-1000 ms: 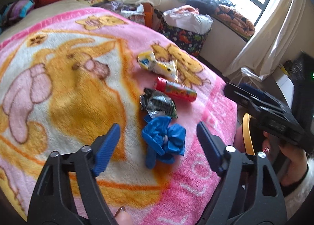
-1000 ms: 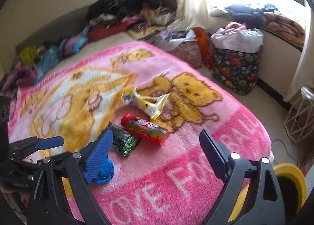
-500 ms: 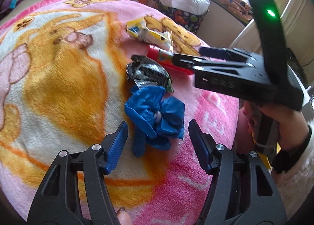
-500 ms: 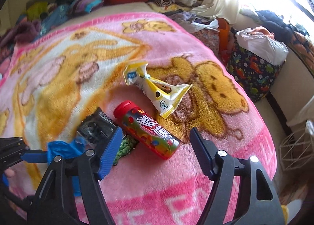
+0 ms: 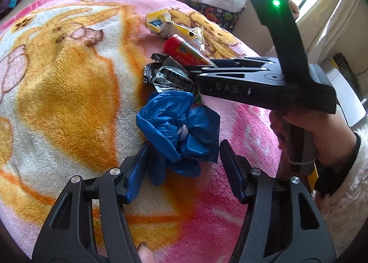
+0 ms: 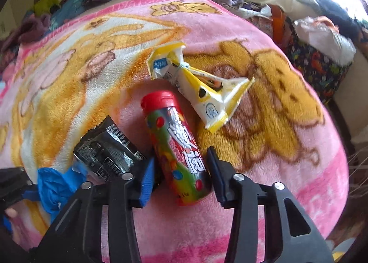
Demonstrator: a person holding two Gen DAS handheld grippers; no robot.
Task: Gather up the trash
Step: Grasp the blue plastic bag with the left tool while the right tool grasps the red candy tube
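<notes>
Both grippers have been brought lower: the right gripper (image 6: pixel 180 174), jaws apart, straddles the stiff, slippery candy tube (image 6: pixel 177 148) mid-body; the open left gripper (image 5: pixel 184 166) flanks the soft, light blue glove (image 5: pixel 177 132), best pinched at its bunched middle.

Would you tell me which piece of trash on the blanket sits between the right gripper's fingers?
The red-capped candy tube, straddled by the open right gripper; the wrappers lie outside.
</notes>
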